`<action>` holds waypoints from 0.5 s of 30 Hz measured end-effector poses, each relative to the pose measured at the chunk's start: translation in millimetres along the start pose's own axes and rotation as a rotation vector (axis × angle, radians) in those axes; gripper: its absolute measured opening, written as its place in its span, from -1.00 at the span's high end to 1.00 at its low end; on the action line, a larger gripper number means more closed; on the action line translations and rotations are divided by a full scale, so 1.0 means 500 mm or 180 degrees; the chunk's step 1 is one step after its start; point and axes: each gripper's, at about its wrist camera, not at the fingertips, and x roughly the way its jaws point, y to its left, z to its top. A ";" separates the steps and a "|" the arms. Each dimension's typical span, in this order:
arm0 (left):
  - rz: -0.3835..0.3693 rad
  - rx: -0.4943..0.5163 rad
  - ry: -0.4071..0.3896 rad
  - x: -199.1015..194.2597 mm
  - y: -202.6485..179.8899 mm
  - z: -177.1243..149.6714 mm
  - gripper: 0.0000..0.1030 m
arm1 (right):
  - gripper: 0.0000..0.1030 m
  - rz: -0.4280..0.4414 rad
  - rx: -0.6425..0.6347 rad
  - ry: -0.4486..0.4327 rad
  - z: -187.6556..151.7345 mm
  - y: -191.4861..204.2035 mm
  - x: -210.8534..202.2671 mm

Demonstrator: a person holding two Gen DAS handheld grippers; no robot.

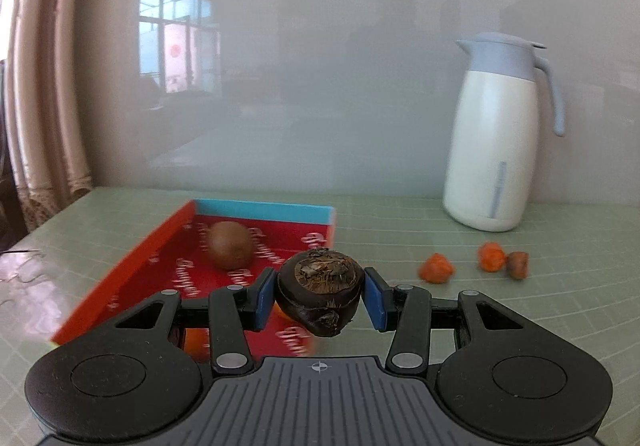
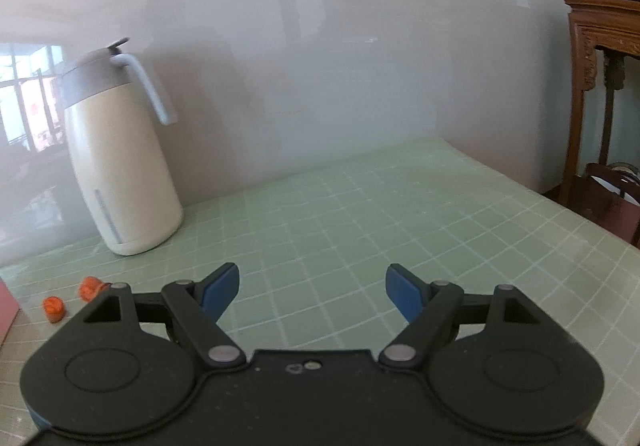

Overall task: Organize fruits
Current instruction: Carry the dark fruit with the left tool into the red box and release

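Note:
My left gripper (image 1: 320,296) is shut on a dark brown water chestnut (image 1: 321,292) and holds it above the right edge of a red tray (image 1: 148,258) with a blue far wall. A brown kiwi (image 1: 231,244) lies in the tray. An orange fruit (image 1: 194,342) shows in the tray behind my left finger. Two small orange fruits (image 1: 436,268) (image 1: 491,256) and a brownish one (image 1: 518,264) lie on the green mat to the right. My right gripper (image 2: 312,292) is open and empty over the mat; the orange fruits show at its left (image 2: 54,308).
A white jug with a grey-blue lid (image 1: 496,133) stands at the back by the glossy wall; it also shows in the right wrist view (image 2: 116,161). The green grid mat (image 2: 360,213) covers the table. Wooden furniture (image 2: 600,93) stands beyond the right edge.

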 end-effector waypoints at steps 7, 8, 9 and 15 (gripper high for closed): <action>0.0197 -0.0075 0.0044 -0.007 0.076 -0.008 0.10 | -0.56 0.0147 -0.0034 0.0020 -0.004 0.054 0.002; 0.0229 -0.0087 0.0059 -0.007 0.089 -0.009 0.10 | -0.56 0.0168 -0.0041 0.0025 -0.005 0.062 0.003; 0.0251 -0.0104 0.0069 -0.008 0.099 -0.011 0.10 | -0.56 0.0193 -0.0049 0.0028 -0.006 0.070 0.002; 0.0362 -0.0198 0.0134 -0.011 0.157 -0.019 0.09 | -0.57 0.0308 -0.0092 0.0047 -0.013 0.118 0.000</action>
